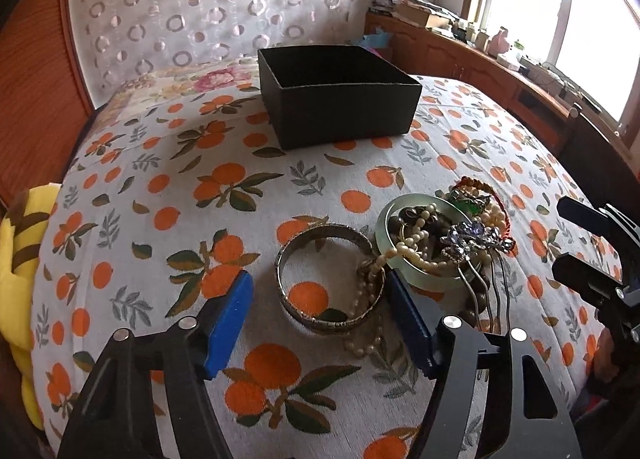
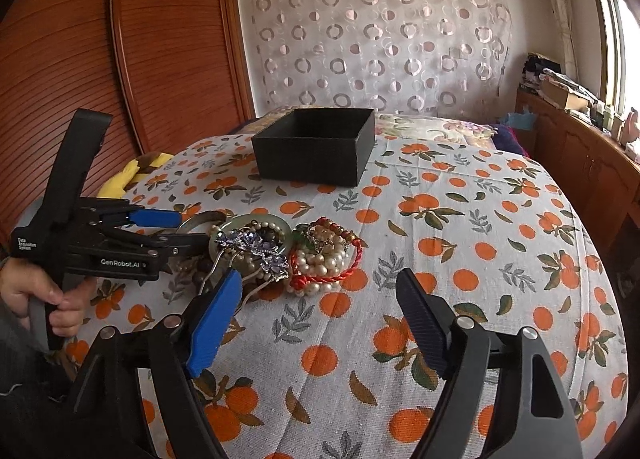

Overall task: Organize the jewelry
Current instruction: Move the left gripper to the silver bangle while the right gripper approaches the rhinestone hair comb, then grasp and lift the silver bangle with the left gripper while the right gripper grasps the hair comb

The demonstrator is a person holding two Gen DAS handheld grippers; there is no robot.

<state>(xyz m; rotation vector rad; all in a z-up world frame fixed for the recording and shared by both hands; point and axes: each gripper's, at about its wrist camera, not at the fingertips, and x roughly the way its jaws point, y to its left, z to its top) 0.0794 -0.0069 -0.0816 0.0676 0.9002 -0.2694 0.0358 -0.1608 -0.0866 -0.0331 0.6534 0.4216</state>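
Note:
A jewelry pile lies on the orange-print bedspread (image 1: pixel 160 179). A silver metal bangle (image 1: pixel 289 255) lies flat between the blue pads of my left gripper (image 1: pixel 319 279), which is open; the right pad is at the bangle's rim and the left pad is clear of it. A pearl strand (image 1: pixel 366 323) trails over the bangle. Beside it are a pale jade bangle (image 1: pixel 383 219), a purple crystal hairpin (image 1: pixel 472 239) and a red cord bracelet (image 2: pixel 352 259) with pearls. My right gripper (image 2: pixel 318 279) is open just in front of that bracelet. The open black box (image 1: pixel 344 119) stands behind.
A yellow plush toy (image 1: pixel 16 259) lies at the bed's left edge. A wooden wardrobe (image 2: pixel 120 59) stands on the left, and a wooden cabinet (image 1: pixel 460 55) with clutter runs under the window. A person's hand (image 2: pixel 52 299) holds the left gripper (image 2: pixel 192 231).

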